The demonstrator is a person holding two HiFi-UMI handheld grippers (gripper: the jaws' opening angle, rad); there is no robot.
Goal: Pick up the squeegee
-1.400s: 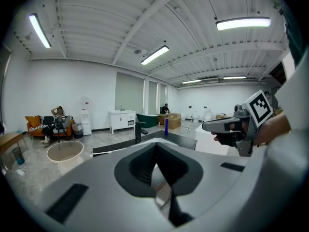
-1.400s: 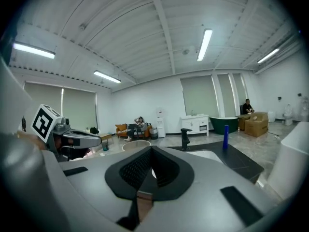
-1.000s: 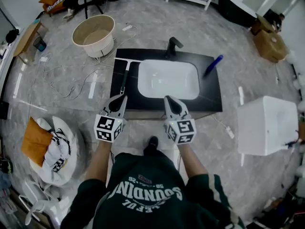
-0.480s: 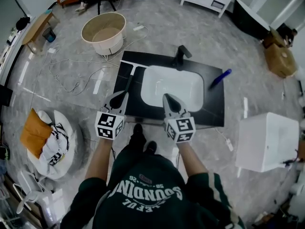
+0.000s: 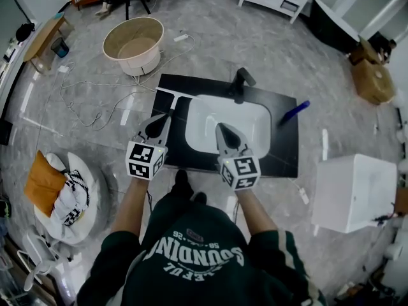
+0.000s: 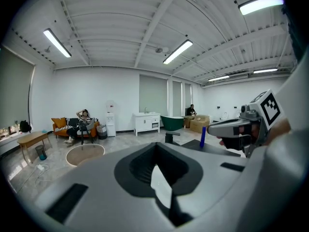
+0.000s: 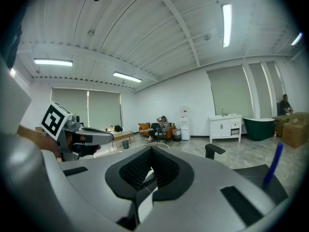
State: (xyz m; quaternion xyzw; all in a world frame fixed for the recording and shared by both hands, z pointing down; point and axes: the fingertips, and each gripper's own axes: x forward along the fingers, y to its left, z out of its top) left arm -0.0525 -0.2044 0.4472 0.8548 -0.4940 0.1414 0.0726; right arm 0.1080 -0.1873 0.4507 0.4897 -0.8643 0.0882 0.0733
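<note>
The squeegee lies flat on the left strip of the black counter, its pale blade at the far end and its dark handle pointing toward me. My left gripper hovers over the handle's near end with its jaws shut and nothing between them. Whether it touches the handle I cannot tell. My right gripper reaches over the near rim of the white sink, jaws together and empty. In the left gripper view the left gripper points level across the room; the squeegee is hidden below it.
A black faucet stands behind the sink and a blue brush lies at the counter's right. On the floor are a round beige tub, loose cables, a white box and a cushion pile.
Both grippers have moved forward from in front of the counter to above its near part. The left tip now covers the end of the squeegee handle.
</note>
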